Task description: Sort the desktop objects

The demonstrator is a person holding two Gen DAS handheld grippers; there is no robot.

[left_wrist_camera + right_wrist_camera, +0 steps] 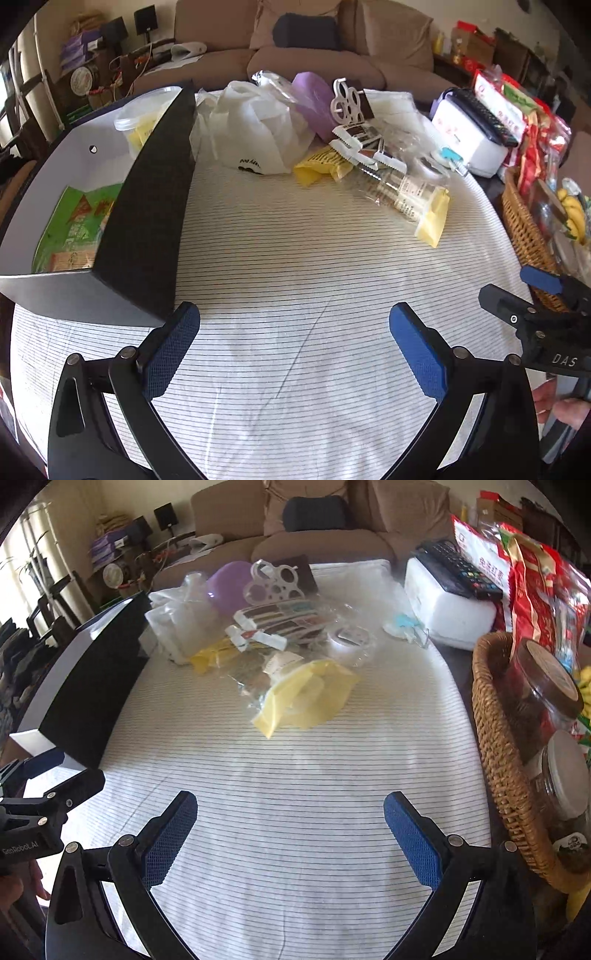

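A pile of loose objects lies at the far side of the striped cloth (295, 280): a white plastic bag (255, 125), a purple pouch (314, 99), a yellow packet (321, 166), clear bags with yellow ends (306, 698), small sachets (362, 142) and a tape roll (349, 638). A black box (144, 221) with a white inside stands at the left and holds a green packet (74, 225). My left gripper (295, 347) is open above bare cloth, its fingers empty. My right gripper (290, 830) is open too, short of the pile.
A wicker basket (495, 746) with jars (543, 698) and bananas (572, 214) borders the right side. A white box (443, 602) with a remote (458, 568) on it and red snack bags (528, 579) stand at the far right. A sofa (317, 535) lies behind.
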